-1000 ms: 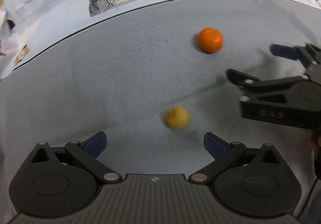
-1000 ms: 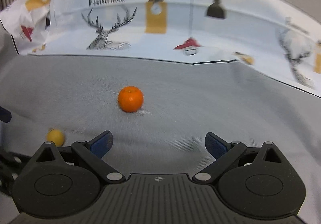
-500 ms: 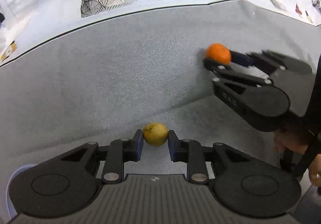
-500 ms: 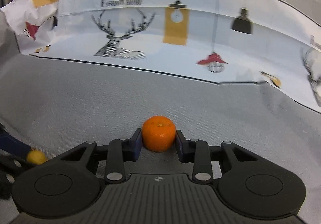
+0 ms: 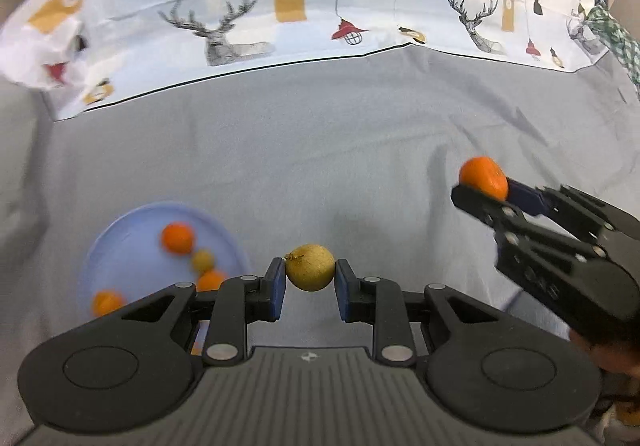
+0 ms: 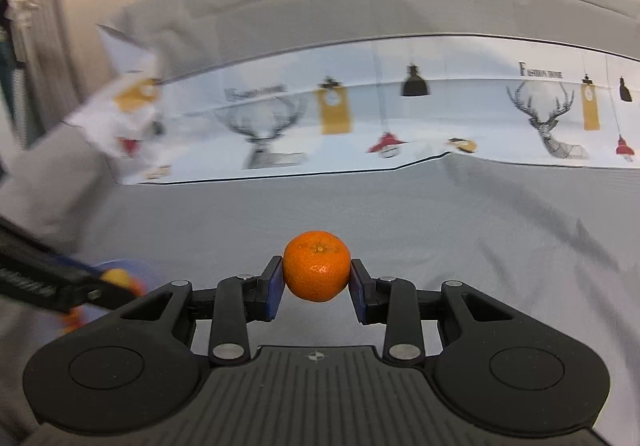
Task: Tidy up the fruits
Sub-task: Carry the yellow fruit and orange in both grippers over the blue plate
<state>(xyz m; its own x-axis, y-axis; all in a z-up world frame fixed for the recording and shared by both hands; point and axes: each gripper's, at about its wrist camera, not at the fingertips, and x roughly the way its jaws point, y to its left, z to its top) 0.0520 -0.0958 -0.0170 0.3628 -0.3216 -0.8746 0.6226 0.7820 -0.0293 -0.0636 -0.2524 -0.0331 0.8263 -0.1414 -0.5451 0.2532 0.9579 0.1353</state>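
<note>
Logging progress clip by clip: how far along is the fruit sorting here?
Done: several small fruits already sit on the blue plate. In hand: the left hand-held gripper is shut on a yellow fruit, the right hand-held gripper on an orange, both lifted off the grey cloth. Left: setting both on the plate. No loose fruit shows on the cloth.
</note>
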